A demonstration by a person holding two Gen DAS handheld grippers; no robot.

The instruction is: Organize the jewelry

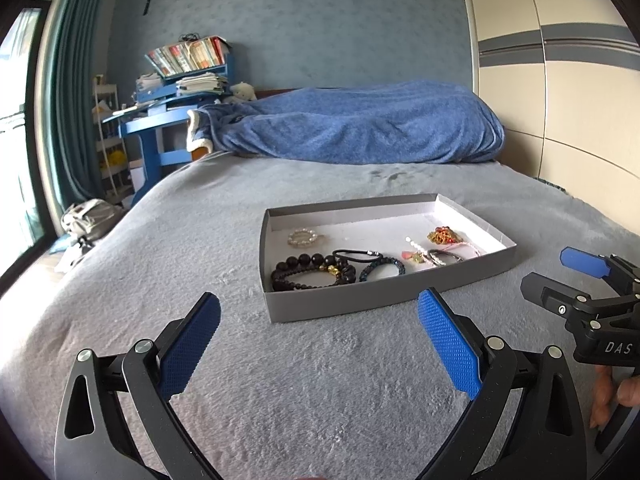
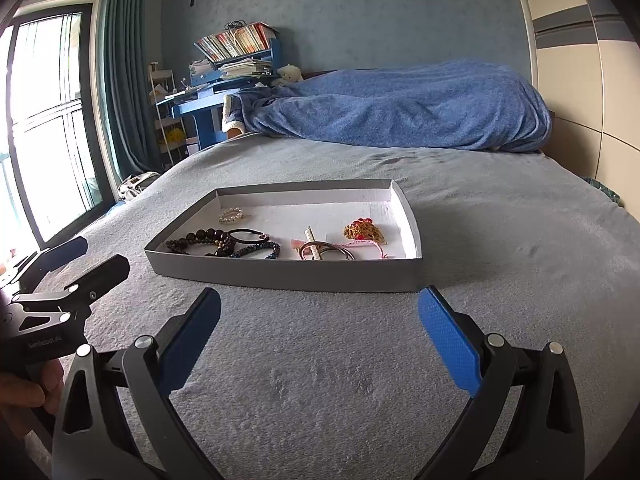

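Both tongs hang wide and empty over the bed: the left tongs [image 1: 318, 340] and right tongs [image 2: 320, 340], ribbed blue pads apart, likely held back for a clear look. At twelve o'clock sits a shallow grey cardboard tray [image 2: 280, 274] on the plush grey blanket [image 2: 320, 380]. Inside lie the jewelry: dark bead bracelets [image 1: 312, 270] at nine, a pearl ring [image 1: 302, 238] behind, a gold-red brooch [image 2: 364, 232] at three.

The left gripper [image 1: 318, 334] hangs wide open over the grey bedspread [image 1: 180, 240], near the shallow grey box [image 1: 340, 306] of bracelets [image 1: 312, 270]; the right gripper [image 1: 560, 276] sits far right.
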